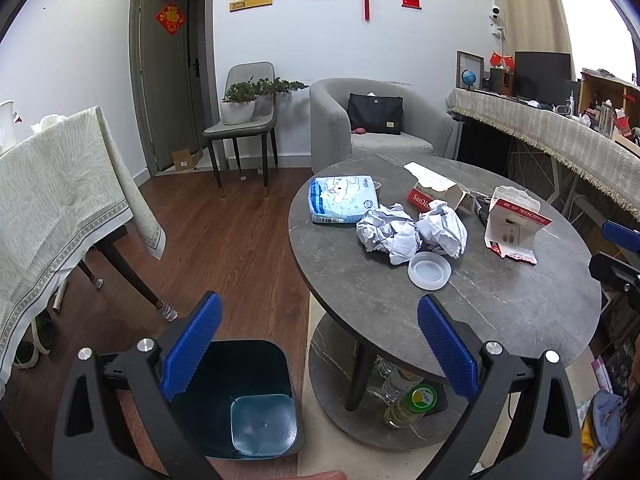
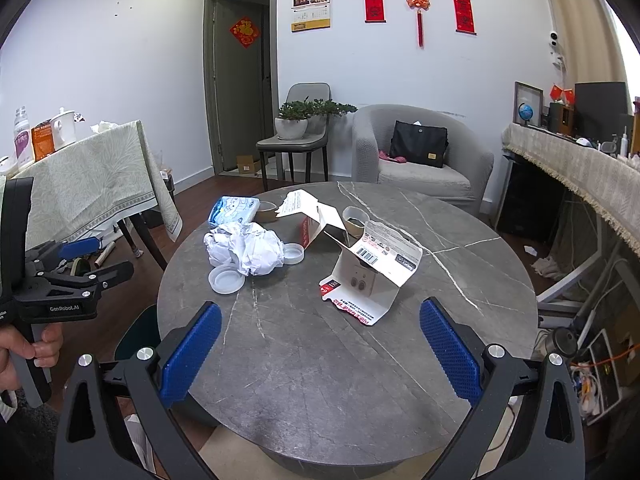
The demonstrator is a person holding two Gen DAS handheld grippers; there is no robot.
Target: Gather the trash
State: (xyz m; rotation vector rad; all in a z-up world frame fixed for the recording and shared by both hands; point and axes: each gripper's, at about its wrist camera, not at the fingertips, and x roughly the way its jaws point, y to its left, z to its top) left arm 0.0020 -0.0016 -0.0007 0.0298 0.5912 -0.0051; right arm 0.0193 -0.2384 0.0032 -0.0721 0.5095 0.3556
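A round grey marble table point(image 1: 500, 300) point(image 2: 320, 360) carries the trash: crumpled white paper point(image 1: 408, 230) point(image 2: 248, 248), torn SanDisk card packaging point(image 1: 514, 226) point(image 2: 372, 276), a second opened box point(image 1: 436, 192) point(image 2: 312, 220), a clear plastic lid point(image 1: 429, 270) point(image 2: 226, 279) and a blue tissue pack point(image 1: 342, 199) point(image 2: 234, 210). A dark blue bin point(image 1: 244, 400) stands open on the floor left of the table. My left gripper point(image 1: 320, 352) is open and empty above the bin and table edge. My right gripper point(image 2: 320, 352) is open and empty over the table's near side.
A cloth-covered table point(image 1: 60, 208) stands at the left, a grey armchair point(image 1: 376, 128) with a black bag and a chair with a plant point(image 1: 244, 100) behind. A long cluttered desk point(image 1: 560, 136) runs along the right. Bottles point(image 1: 408, 400) lie on the table's lower shelf.
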